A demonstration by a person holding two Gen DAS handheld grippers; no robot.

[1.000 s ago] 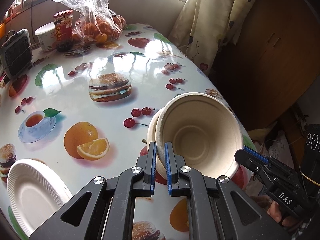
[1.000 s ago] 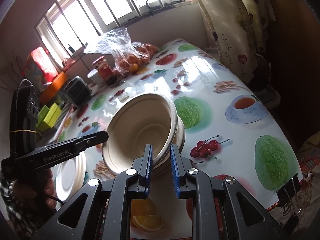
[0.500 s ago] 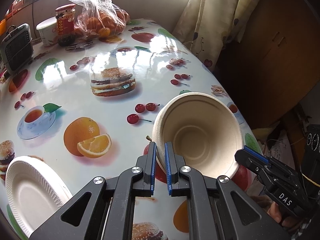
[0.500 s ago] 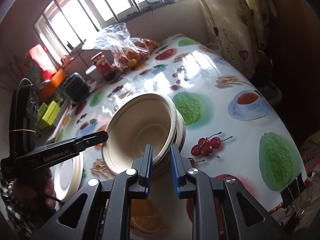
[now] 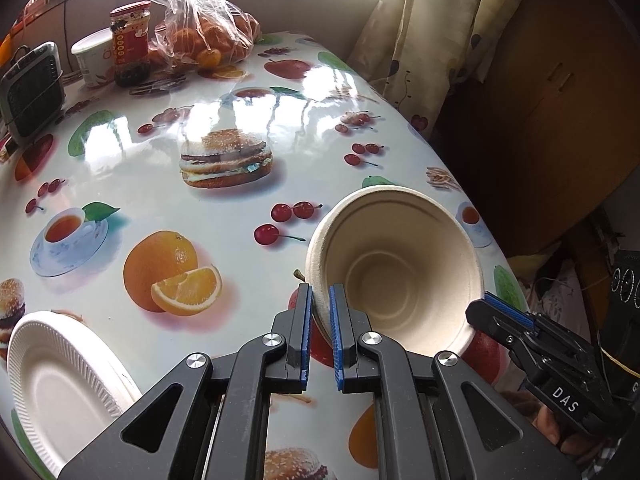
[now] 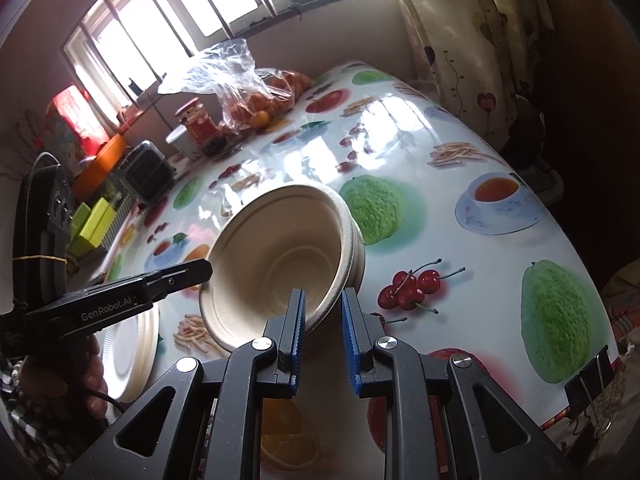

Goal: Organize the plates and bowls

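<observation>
Left tool (image 5: 319, 308): clamped on the bowls' (image 5: 400, 264) rim.
Right tool (image 6: 322, 312): pinching the opposite rim.
Change: upper bowl now seated in the lower; stack complete.
Plates (image 5: 52, 380): desk's near-left edge.

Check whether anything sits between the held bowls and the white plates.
Nothing visible does. The left gripper and right gripper pinch the tilted bowls; only bare tablecloth lies between them and the white plates.

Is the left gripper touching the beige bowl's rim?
Touching. The left wrist view shows the left gripper shut on the rim of the beige bowl.
</observation>
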